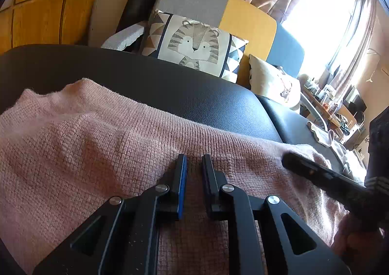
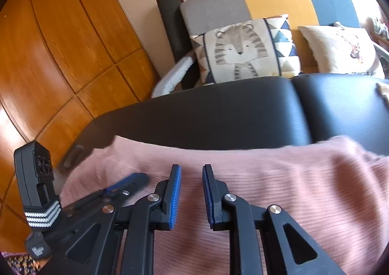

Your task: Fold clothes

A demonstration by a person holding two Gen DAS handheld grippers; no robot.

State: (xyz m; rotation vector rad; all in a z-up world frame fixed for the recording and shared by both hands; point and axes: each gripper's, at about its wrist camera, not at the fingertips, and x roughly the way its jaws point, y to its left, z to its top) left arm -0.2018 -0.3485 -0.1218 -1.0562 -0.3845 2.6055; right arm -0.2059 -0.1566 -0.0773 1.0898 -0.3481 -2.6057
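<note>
A pink knitted garment (image 1: 97, 141) lies spread on a black padded surface (image 1: 194, 95), its far edge running across both views. My left gripper (image 1: 194, 157) hovers low over the knit with its jaws a narrow gap apart; only the cloth below shows between the pads. My right gripper (image 2: 192, 166) is just above the same garment (image 2: 291, 177), also slightly open with nothing pinched. The two grippers are close side by side. One of the right gripper's fingers (image 1: 316, 172) shows at the right of the left wrist view. The left gripper's fingers (image 2: 131, 181) show at the left of the right wrist view.
Behind the black surface stands a sofa with a tiger cushion (image 1: 194, 43) and a pale cushion (image 1: 274, 80). A small light cloth (image 1: 321, 132) lies on the black surface further right. A cluttered table (image 1: 325, 102) stands by the window. Wooden floor (image 2: 48, 56) lies to the left.
</note>
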